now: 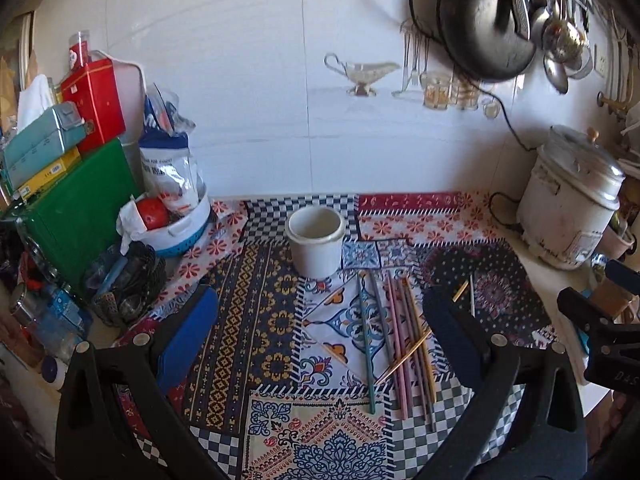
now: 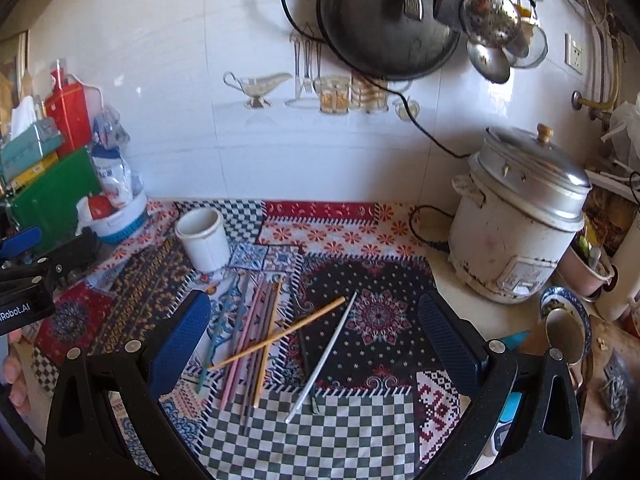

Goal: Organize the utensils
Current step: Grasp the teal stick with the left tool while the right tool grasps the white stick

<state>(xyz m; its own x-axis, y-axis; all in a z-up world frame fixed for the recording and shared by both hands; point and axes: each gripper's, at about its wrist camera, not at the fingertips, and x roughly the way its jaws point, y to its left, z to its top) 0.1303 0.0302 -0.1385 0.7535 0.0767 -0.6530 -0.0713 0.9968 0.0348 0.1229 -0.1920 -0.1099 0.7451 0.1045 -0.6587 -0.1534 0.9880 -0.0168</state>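
Several coloured chopsticks (image 1: 394,340) lie loose on the patterned cloth (image 1: 260,340); they also show in the right wrist view (image 2: 256,336), with a yellow one (image 2: 280,332) crossing the pile and a silver one (image 2: 324,356) lying apart to the right. A white empty cup (image 1: 316,240) stands upright behind them, also in the right wrist view (image 2: 202,240). My left gripper (image 1: 320,336) is open and empty above the cloth, the chopsticks between its fingers. My right gripper (image 2: 316,332) is open and empty above the silver and yellow chopsticks.
A white rice cooker (image 2: 516,224) stands at the right with its cord. Boxes, a green case (image 1: 76,216) and a white-blue basket (image 1: 180,232) crowd the left. A pan and ladles (image 2: 484,20) hang on the tiled wall. A bowl with a spoon (image 2: 564,320) sits at the right edge.
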